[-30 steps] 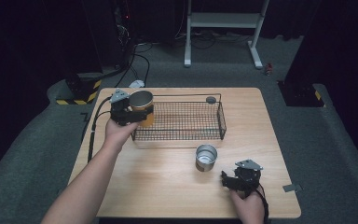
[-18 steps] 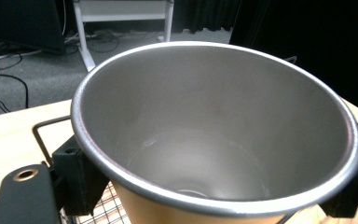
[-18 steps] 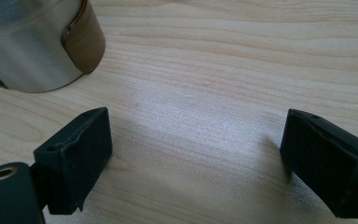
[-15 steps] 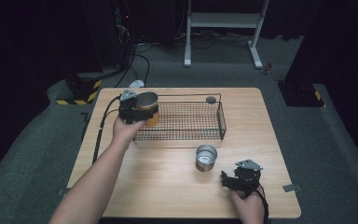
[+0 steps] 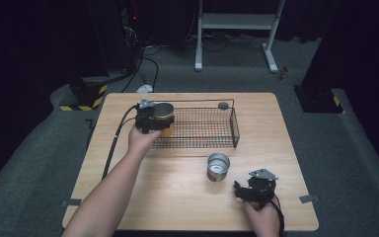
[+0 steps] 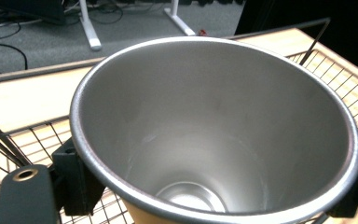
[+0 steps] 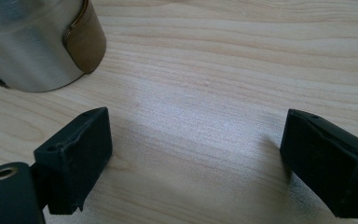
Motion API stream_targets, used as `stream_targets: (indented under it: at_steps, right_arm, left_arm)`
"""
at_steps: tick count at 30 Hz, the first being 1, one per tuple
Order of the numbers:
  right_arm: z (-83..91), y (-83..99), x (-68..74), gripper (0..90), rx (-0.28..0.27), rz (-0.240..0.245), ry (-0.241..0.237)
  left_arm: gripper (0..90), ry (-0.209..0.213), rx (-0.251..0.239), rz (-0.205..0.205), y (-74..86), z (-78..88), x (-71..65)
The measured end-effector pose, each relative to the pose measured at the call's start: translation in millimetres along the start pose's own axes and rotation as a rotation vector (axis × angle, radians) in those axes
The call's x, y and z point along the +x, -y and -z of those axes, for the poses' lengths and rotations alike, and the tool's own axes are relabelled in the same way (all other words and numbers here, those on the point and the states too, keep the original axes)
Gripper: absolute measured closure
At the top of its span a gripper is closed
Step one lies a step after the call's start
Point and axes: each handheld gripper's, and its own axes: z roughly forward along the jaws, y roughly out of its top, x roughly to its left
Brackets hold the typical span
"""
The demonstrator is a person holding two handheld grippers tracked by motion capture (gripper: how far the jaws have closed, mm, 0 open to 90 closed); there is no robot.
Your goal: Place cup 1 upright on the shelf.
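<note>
A steel cup (image 5: 164, 114) with a tan band hangs upright over the left end of the black wire basket (image 5: 234, 126). My left gripper (image 5: 154, 120) is shut on it. In the left gripper view the cup (image 6: 214, 140) has a jaw pressed to each side below its rim, and its inside is bare. A second steel cup (image 5: 218, 166) stands on the wooden table in front of the basket. My right gripper (image 5: 241, 190) rests low at the table's front right, open, with bare wood between its jaws (image 7: 196, 158). That cup (image 7: 32, 42) stands beyond its left jaw.
A small dark round object (image 5: 223, 105) sits at the basket's far rim. The left gripper's cable (image 5: 113, 145) trails over the table's left side. The wooden tabletop (image 5: 177, 197) stretches between my two forearms. Metal stand legs (image 5: 237, 34) are on the floor behind.
My left hand has carried the cup to the right and lower, from the basket's left edge to over its left end. The right gripper has kept still.
</note>
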Motion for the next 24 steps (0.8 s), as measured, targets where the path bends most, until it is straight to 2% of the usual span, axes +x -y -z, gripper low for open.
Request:
stream_targets:
  at_steps: [9,21,24]
  right_arm:
    - [0.0,0.0,0.0,8.9,0.000,0.001,0.000]
    - [0.0,0.0,0.2,9.0,0.000,0.001,-0.002]
    - [0.2,0.0,0.2,9.0,0.002,0.002,-0.002]
  left_arm:
    - [14.7,-0.022,0.050,-0.010,7.9,-15.5,-3.7]
    - [14.6,-0.048,0.099,-0.023,11.2,-23.9,-7.0]
    - [14.7,-0.060,0.131,-0.030,14.6,-27.6,-8.8]
